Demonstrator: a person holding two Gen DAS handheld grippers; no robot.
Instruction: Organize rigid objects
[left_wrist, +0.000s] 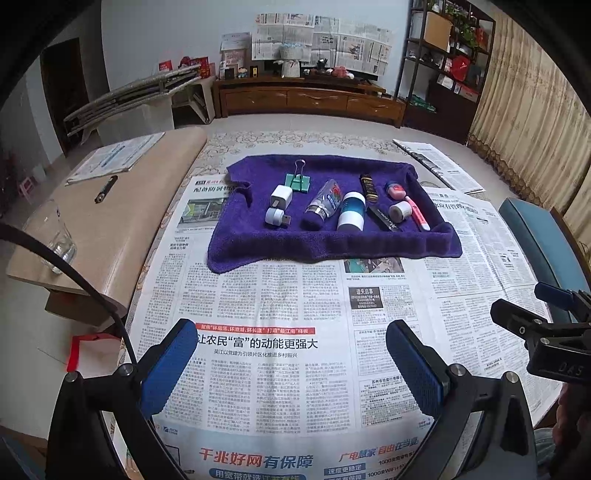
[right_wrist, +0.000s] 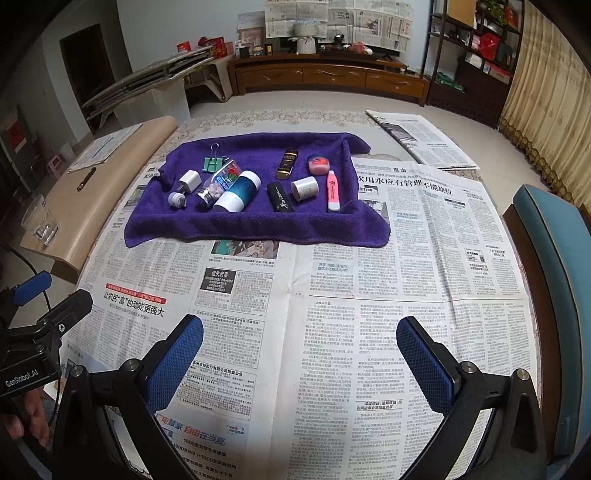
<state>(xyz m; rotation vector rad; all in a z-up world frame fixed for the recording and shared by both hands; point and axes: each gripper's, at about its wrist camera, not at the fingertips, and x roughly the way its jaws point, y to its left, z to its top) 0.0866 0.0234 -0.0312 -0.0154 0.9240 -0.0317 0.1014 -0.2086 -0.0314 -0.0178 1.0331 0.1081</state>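
Observation:
A purple towel (left_wrist: 258, 243) (right_wrist: 258, 227) lies on a newspaper-covered table and carries small rigid items. Among them are a green binder clip (left_wrist: 297, 181) (right_wrist: 211, 162), a white charger cube (left_wrist: 281, 196) (right_wrist: 189, 181), a clear pill bottle (left_wrist: 325, 201) (right_wrist: 219, 184), a teal-and-white cylinder (left_wrist: 351, 211) (right_wrist: 236, 194), a pink highlighter (left_wrist: 417, 213) (right_wrist: 333, 190), a small white jar (left_wrist: 400, 210) (right_wrist: 305, 187) and a pink tin (left_wrist: 394, 189) (right_wrist: 318, 163). My left gripper (left_wrist: 291, 330) and right gripper (right_wrist: 300, 326) hover open over the near newspaper, well short of the towel, holding nothing.
A beige side table (left_wrist: 110, 221) on the left holds a drinking glass (left_wrist: 51, 236) (right_wrist: 38, 221), a black marker (left_wrist: 106, 189) and papers. A blue chair (right_wrist: 554, 258) stands at the right. Folded newspaper (right_wrist: 421, 140) lies far right.

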